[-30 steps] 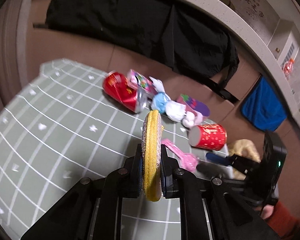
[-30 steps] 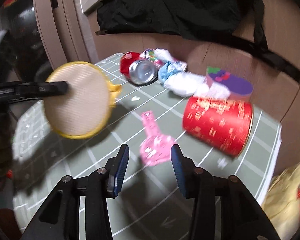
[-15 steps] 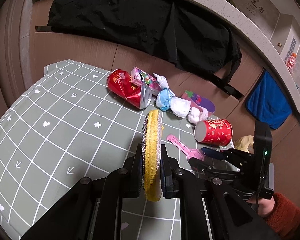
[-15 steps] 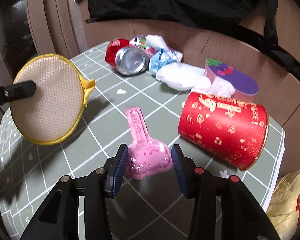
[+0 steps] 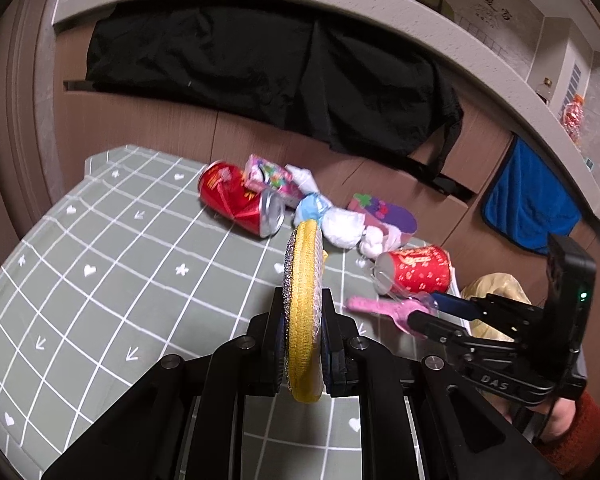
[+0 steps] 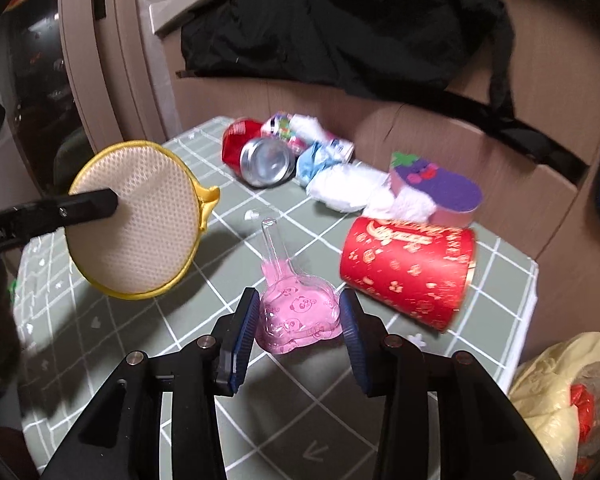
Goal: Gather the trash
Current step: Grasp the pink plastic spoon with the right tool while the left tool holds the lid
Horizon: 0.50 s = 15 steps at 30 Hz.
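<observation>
Your left gripper (image 5: 302, 350) is clenched on the yellow scrubber pad (image 5: 303, 312), held edge-on between its fingers. Your right gripper (image 6: 298, 312) is spread, its fingers either side of the pink plastic packet (image 6: 298, 314); whether they touch it I cannot tell. Squeeze at the wide body, not the thin neck ahead. Only the right wrist view shows the pad's mesh face and the yellow bag (image 6: 560, 384) right of the fingers.
</observation>
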### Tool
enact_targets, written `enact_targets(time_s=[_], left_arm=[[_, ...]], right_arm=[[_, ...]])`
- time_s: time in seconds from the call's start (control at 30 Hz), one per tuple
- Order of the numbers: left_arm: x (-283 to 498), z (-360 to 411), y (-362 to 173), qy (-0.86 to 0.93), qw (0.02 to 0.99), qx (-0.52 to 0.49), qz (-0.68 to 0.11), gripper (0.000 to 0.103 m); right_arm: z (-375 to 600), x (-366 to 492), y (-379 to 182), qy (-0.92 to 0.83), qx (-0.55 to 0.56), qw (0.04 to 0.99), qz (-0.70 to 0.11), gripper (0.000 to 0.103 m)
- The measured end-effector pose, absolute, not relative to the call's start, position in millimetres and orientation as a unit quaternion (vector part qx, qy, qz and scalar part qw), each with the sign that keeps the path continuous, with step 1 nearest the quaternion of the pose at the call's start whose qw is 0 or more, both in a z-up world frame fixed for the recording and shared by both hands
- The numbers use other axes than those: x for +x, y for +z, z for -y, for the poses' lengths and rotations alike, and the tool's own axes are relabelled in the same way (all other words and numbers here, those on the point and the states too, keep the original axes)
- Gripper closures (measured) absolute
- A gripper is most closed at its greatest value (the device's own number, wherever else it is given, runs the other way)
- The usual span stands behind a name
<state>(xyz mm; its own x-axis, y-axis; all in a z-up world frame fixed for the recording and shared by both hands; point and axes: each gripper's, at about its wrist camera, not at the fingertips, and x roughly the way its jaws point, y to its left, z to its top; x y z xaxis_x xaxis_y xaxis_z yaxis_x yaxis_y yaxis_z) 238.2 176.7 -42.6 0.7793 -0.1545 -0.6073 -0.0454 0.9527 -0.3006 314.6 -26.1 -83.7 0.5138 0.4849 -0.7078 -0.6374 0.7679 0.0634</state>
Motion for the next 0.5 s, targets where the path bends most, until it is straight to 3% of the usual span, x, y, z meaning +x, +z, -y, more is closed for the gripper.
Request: enact_targets(time_s=[0.5], left_arm=[[240, -135, 15, -0.054, 0.953, -0.124, -0.271, 0.088]], right_arm=[[73, 299, -17, 0.309, -0.078, 0.901, -0.294, 0.065]])
